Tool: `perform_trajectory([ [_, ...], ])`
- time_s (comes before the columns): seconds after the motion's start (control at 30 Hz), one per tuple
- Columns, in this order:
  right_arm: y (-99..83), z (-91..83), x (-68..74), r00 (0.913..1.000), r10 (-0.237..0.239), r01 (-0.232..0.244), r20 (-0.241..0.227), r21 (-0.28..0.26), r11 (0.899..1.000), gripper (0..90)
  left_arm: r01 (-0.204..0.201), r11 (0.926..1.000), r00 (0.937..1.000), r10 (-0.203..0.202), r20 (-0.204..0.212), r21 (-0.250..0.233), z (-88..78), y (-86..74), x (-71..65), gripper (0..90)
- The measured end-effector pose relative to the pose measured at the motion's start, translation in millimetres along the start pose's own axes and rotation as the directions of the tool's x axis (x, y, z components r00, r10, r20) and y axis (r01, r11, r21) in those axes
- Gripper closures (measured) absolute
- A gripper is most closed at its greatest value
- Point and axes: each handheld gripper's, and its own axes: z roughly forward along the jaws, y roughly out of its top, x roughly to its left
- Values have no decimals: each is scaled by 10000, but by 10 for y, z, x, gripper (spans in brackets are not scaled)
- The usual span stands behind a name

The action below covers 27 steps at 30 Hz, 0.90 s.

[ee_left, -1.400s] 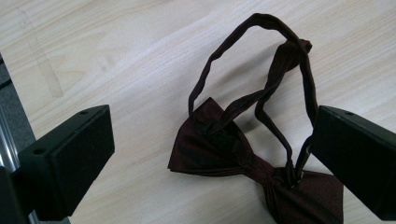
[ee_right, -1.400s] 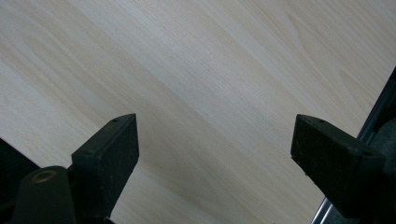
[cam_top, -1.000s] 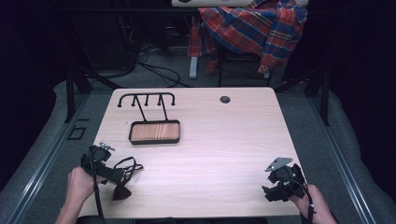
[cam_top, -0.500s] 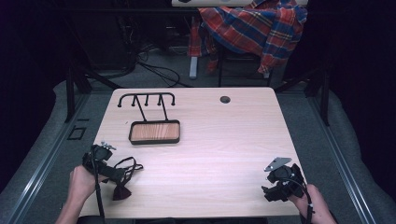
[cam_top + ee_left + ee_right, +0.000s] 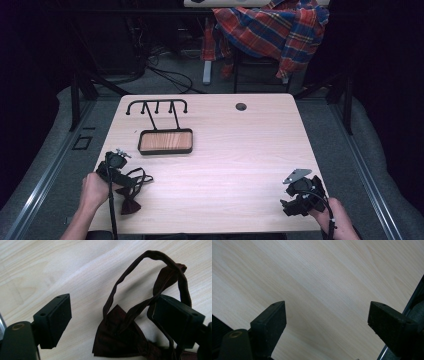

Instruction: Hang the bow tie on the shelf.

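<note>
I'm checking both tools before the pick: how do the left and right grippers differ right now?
The left gripper has a dark bow tie and its strap between its closing jaws; the right gripper faces bare table. Both are open, pads pressing nothing.

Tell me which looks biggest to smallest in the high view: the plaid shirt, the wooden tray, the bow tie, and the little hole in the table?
1. plaid shirt, though it's farther away
2. wooden tray
3. bow tie
4. hole

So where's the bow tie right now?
In the high view, the dark bow tie lies near the table's front left edge, beside the left gripper.
</note>
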Motion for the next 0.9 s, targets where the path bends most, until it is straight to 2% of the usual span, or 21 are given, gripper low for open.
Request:
perform_trajectory([
  [0.2, 1, 0, 1, 10000, -28, 28, 25, 39, 10000, 150, -177, 9998, 9998, 177, -9, 106, 39, 42, -7, 307],
  [0.27, 1, 1, 2, 10000, -24, 24, 19, 37, 10000, 150, -166, 9998, 9999, 166, 2, 107, 43, 45, -3, 317],
  [0.53, 3, 5, 6, 10000, -26, 26, 6, 41, 10000, 150, 13, 10000, 9989, -13, 471, -7, 69, 91, 67, 391],
  [0.9, 4, 6, 6, 10000, -49, 49, 24, 53, 10000, 150, -6, 10000, 9981, 3, 613, 53, 106, 125, 76, 530],
])
